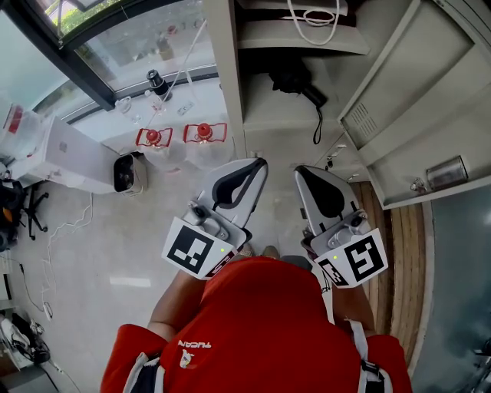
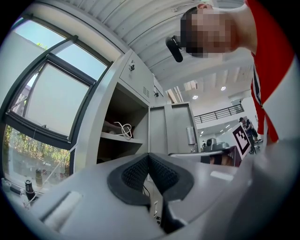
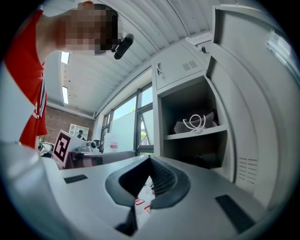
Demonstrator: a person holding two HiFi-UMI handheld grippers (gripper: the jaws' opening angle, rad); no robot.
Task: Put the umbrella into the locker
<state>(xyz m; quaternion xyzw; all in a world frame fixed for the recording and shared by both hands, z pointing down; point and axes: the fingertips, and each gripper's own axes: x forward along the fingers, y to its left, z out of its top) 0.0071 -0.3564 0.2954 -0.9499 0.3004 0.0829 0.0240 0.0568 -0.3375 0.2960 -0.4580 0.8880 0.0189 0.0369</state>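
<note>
The black folded umbrella (image 1: 295, 80) lies on a shelf inside the open grey locker (image 1: 265, 115), its strap hanging over the shelf edge. In the right gripper view it is only a dark shape (image 3: 196, 161) in the lower compartment. My left gripper (image 1: 258, 163) and right gripper (image 1: 300, 170) are side by side in front of the locker, short of the umbrella and apart from it. Both are shut with nothing between their pads. The left gripper (image 2: 149, 155) and the right gripper (image 3: 150, 159) each show their pads meeting at the tip.
A coiled white cable (image 1: 314, 18) lies on the shelf above. The locker door (image 1: 414, 100) stands swung open at the right. Two red-capped water bottles (image 1: 153, 139), a white box (image 1: 73, 157) and a small appliance (image 1: 129, 173) sit on the floor by the window at left.
</note>
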